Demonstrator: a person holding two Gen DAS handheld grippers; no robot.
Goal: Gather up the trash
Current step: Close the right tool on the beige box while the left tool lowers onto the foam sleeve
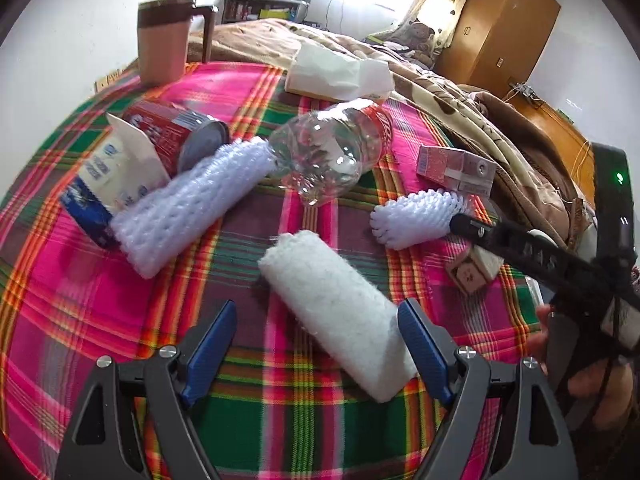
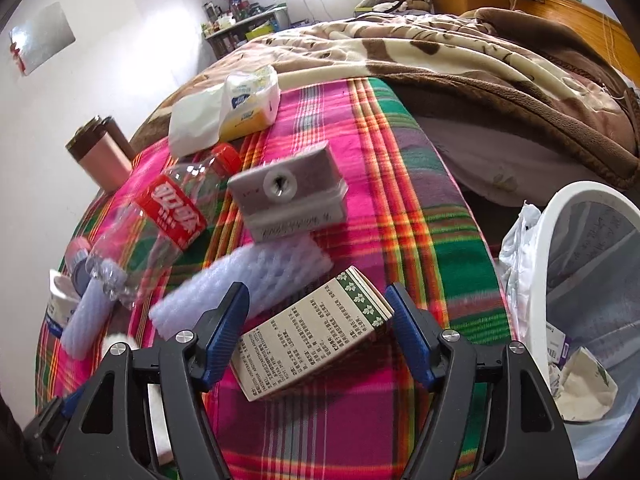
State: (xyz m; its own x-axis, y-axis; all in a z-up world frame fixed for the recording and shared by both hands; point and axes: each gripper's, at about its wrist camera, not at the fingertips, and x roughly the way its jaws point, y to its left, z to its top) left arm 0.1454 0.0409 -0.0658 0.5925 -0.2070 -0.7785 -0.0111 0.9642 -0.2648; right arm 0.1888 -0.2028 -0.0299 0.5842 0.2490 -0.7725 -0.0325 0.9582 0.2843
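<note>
the left tongs [image 1: 316, 344] stand wide over the plaid-covered worktop [image 1: 120, 280], with a white foam sleeve [image 1: 336, 312] lying between their blue pads; the right pad looks to be at its edge, the left pad apart from it. the right tongs [image 2: 316, 328] also stand wide, a printed paper carton [image 2: 312, 340] between the pads with a gap on both sides. beyond it lie a foam net [image 2: 248, 280], a grey carton [image 2: 288, 196] and a clear bottle [image 2: 168, 224] with a red label. a tissue pack [image 2: 248, 104] sits at the far edge. a white bin [image 2: 580, 280] holding scraps stands just off the worktop's right edge.
</note>
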